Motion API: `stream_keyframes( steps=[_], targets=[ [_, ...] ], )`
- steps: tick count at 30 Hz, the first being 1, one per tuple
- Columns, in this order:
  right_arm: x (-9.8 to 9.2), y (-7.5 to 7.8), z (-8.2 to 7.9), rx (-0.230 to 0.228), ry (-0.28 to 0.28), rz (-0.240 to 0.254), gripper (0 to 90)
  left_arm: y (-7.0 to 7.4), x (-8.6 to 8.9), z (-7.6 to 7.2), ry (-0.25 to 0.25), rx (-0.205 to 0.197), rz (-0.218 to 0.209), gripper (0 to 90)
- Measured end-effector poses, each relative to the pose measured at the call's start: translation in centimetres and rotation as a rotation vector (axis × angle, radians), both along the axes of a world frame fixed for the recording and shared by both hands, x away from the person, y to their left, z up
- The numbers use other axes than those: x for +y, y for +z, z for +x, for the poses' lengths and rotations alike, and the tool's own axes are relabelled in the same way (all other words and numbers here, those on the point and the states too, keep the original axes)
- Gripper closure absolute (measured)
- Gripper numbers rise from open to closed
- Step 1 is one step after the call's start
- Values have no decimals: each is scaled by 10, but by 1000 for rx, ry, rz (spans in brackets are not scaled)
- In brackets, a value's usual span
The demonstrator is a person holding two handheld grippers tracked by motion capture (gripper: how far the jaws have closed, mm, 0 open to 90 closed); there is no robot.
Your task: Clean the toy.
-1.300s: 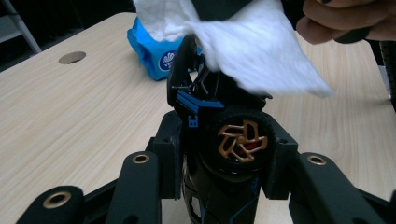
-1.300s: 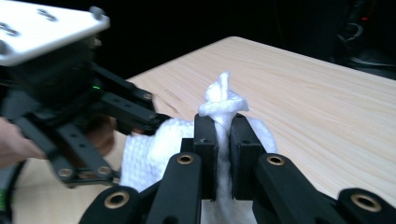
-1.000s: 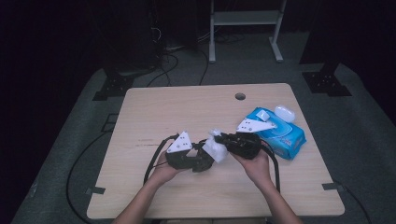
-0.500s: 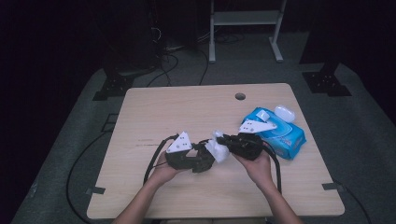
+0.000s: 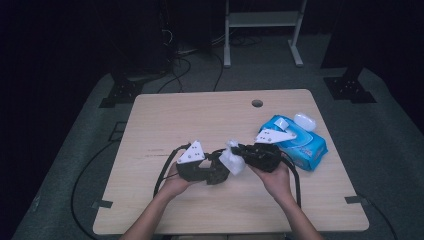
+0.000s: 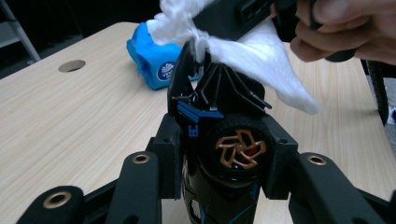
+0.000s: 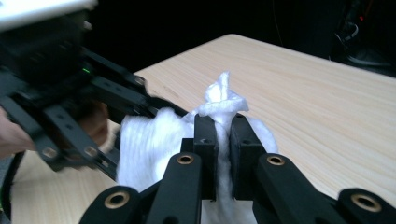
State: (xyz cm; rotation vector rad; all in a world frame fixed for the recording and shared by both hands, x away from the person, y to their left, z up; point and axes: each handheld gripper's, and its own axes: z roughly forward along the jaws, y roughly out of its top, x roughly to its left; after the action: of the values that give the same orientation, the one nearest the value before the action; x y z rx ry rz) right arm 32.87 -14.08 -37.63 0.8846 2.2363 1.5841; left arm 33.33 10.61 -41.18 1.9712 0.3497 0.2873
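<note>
**Two tools meeting at a white wipe**

Right tool (image 7: 218,140) is closed on a white wipe (image 5: 233,161) near desk (image 5: 200,115) centre. Left tool (image 6: 205,74) clamps a dark toy car (image 6: 233,149). Blue wipe pack (image 5: 300,142) lies at 3 o'clock.
</note>
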Motion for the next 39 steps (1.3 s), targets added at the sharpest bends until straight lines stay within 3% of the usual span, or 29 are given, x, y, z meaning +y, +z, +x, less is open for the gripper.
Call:
stream_keyframes(
  steps=[3, 7, 9, 12, 17, 22, 23, 25, 29, 32, 36, 39],
  targets=[
    [7, 7, -5, -39, 23, -4, 829, 1, 1, 0, -4, -1, -15, 582],
    [0, 0, 0, -25, -12, -30, 829, 3, 3, 0, 4, -1, -15, 583],
    [-4, -6, 3, 2, -28, -26, 829, 1, 3, 0, 5, 0, -8, 583],
    [-4, -7, 2, -5, -32, -47, 829, 0, 3, 1, 2, 2, -6, 583],
    [1, 3, -3, -34, -4, -20, 829, 2, 4, 1, -4, 4, -32, 583],
    [-3, -5, 1, -12, -24, -37, 830, 3, 7, 1, 7, 4, -30, 583],
    [-4, -9, 3, -2, -37, -64, 830, 2, 7, 2, 8, 6, -30, 583],
    [-3, -9, 2, -2, -32, -60, 829, 2, 6, 2, 6, 6, -25, 583],
    [3, 0, -3, -42, -12, -55, 830, 1, 5, 2, 1, 6, -18, 583],
    [2, -1, -2, -38, -16, -59, 830, 2, 6, 2, 2, 7, -33, 583],
    [-5, -11, 4, 10, -37, -65, 829, 2, 7, 2, 2, 6, -30, 582],
    [-2, -2, -1, -6, -6, -18, 830, 1, 5, 2, -3, 5, -20, 583]
  ],
)
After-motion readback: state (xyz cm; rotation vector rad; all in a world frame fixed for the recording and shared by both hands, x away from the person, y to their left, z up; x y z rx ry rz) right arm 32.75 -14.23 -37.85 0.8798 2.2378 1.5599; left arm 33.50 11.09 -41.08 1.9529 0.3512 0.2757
